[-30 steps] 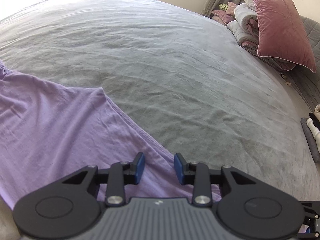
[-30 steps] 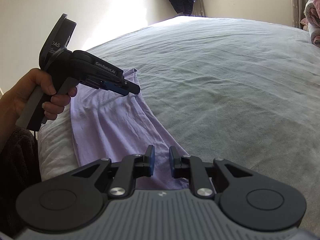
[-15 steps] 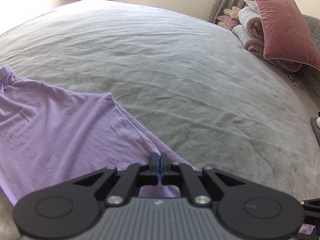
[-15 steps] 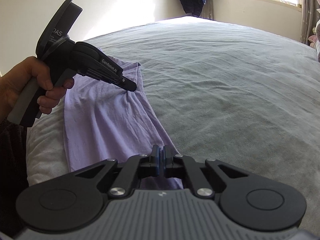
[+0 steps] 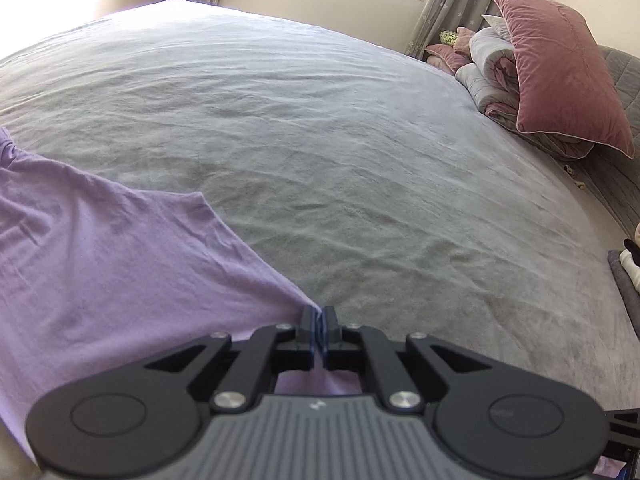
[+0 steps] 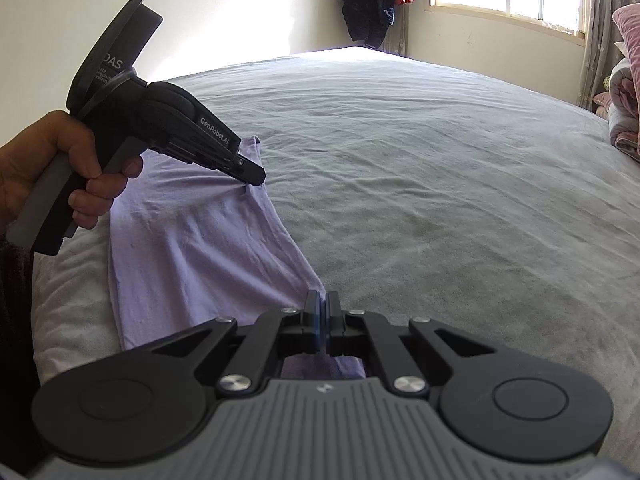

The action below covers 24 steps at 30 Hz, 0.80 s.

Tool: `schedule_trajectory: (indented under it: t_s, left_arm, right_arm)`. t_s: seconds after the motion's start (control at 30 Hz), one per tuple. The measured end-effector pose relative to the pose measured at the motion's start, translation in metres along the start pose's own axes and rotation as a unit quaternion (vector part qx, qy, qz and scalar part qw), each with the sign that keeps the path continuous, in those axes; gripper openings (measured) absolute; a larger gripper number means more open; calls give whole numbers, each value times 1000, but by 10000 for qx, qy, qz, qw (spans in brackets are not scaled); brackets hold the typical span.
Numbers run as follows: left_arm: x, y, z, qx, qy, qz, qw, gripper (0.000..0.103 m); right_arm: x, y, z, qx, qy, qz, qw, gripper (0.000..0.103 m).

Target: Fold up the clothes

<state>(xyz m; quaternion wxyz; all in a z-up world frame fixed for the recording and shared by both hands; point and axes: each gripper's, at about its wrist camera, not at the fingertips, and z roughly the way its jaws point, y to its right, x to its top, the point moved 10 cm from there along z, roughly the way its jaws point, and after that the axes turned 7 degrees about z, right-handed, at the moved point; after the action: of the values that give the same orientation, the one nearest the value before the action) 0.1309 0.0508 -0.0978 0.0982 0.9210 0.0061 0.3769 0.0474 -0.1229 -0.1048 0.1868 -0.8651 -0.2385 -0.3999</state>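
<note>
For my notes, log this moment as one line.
task: fold clothes | left gripper: shut on purple shirt | right gripper: shut on purple shirt | surface: grey bed

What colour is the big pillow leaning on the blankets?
The pillow is dusty pink with a pale edge. It shows best in the left wrist view.

"GenRobot.AI" in white letters on the black arm of the left gripper (image 6: 256, 174), just behind its closed tips. "DAS" on the round grey disc (image 6: 114, 60) at the back of the same gripper, partly cut off; smaller lines beneath it too small to read.
</note>
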Motion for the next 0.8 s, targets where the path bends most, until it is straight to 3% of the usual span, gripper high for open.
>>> schedule_trajectory:
  t_s: [0.03,0.1,0.17,0.27,0.33,0.4,0.67,0.8]
  left_arm:
    - [2,0,-3,-89,65,-15,9999,11]
    - [6,-1,-9,-268,195,-44,9994,30]
    - [14,-8,-15,-231,356,-28,9991,35]
    - [27,-30,-19,142,399,-16,9991,39]
    - [42,-48,-20,493,498,218,9973,43]
    - [53,-62,-17,743,536,503,9945,60]
    - [53,-76,15,148,373,1974,9795,61]
    - [51,-82,28,37,320,2072,9778,61]
  right_arm:
    - [-1,1,0,16,-1,61,10000,5]
    - [0,3,-4,80,27,191,9998,13]
    - [3,5,-10,157,59,298,9994,13]
    - [5,11,-18,181,96,435,9988,19]
    - [5,16,-20,178,124,555,9982,31]
    - [5,19,-21,193,122,653,9976,32]
    - [2,18,-21,212,63,596,9980,32]
    - [0,22,-19,229,11,648,9976,32]
